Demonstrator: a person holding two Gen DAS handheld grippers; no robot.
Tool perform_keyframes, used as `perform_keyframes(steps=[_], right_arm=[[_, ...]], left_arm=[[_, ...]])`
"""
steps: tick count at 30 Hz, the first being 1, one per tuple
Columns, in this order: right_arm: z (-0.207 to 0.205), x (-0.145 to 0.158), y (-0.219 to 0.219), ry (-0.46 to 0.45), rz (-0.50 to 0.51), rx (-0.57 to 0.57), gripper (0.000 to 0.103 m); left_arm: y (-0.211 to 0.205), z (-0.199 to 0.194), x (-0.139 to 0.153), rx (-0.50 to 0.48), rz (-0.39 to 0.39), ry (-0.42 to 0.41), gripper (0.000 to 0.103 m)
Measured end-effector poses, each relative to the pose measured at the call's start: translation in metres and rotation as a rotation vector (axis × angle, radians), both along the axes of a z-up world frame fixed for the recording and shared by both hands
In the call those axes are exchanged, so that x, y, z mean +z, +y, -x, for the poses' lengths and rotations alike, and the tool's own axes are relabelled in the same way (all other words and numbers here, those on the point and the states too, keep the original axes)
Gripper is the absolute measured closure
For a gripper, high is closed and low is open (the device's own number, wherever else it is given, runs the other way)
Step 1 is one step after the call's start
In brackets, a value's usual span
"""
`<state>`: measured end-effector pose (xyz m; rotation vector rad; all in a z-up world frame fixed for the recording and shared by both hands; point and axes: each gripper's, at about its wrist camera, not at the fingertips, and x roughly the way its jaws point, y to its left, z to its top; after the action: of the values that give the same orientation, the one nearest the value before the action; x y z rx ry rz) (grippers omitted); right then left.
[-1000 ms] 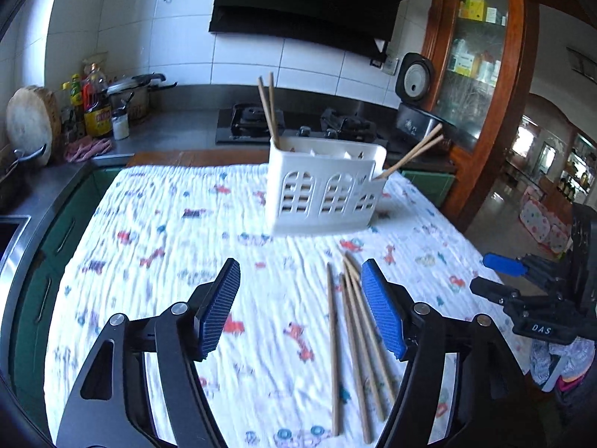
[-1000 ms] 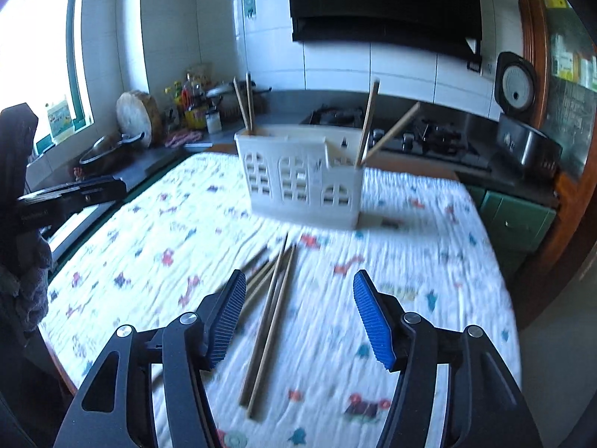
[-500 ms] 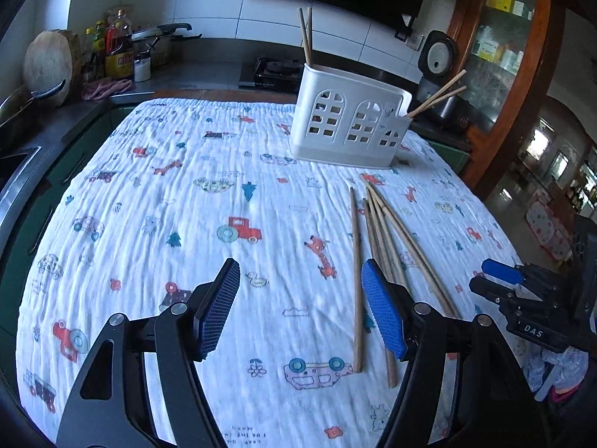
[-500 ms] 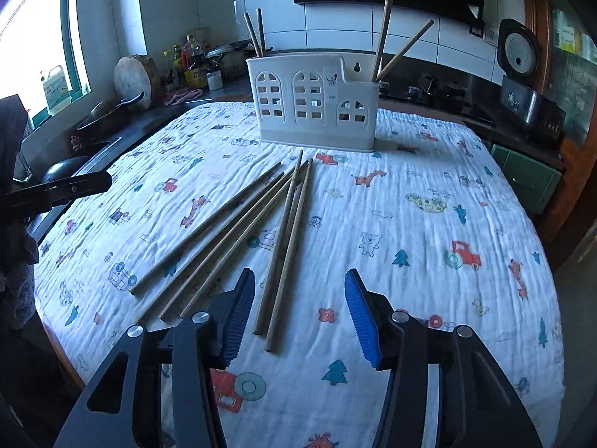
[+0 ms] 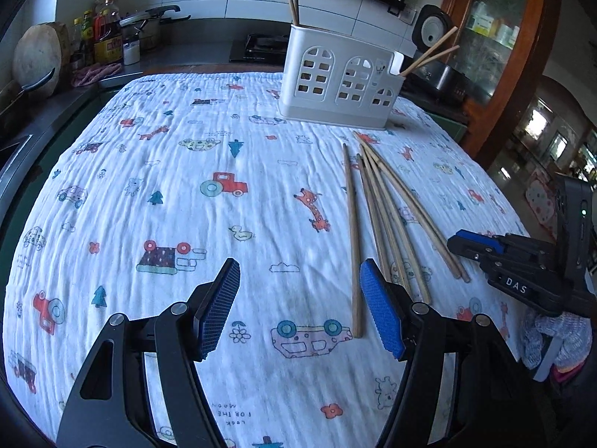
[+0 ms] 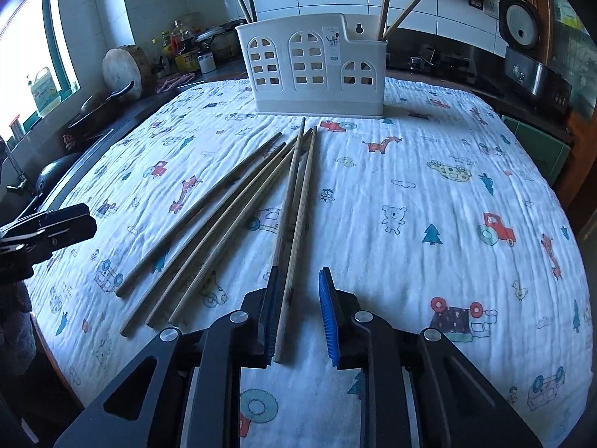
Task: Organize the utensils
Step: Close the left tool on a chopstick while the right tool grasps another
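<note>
- The right gripper (image 6: 298,313) has been closing its jaws around one chopstick (image 6: 294,224), not yet clamped.
- The left gripper (image 5: 298,306) gapes empty; loose chopsticks (image 5: 388,216) lie just right of it.
- The white holder (image 5: 341,78) stands beyond.

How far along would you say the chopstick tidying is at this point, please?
Partly done: four chopsticks already stand in the white holder, two at each end. In hand: the right gripper, jaws just closing, has one loose chopstick between them, not yet clamped. Left: about six chopsticks still lie on the cloth; the left gripper hangs open and empty.
</note>
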<state>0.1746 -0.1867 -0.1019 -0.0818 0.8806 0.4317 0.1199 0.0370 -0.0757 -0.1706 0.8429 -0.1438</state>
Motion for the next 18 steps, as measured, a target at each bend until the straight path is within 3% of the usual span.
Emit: perform_keyframes(steps=[10, 18], right_arm=[[-0.005, -0.005, 0.007, 0.015, 0.033, -0.008, 0.090], [-0.007, -0.006, 0.005, 0.005, 0.062, -0.034, 0.096]], left_arm=[[-0.007, 0.000, -0.003, -0.025, -0.005, 0.013, 0.041], [-0.015, -0.004, -0.008, -0.053, -0.010, 0.027, 0.057]])
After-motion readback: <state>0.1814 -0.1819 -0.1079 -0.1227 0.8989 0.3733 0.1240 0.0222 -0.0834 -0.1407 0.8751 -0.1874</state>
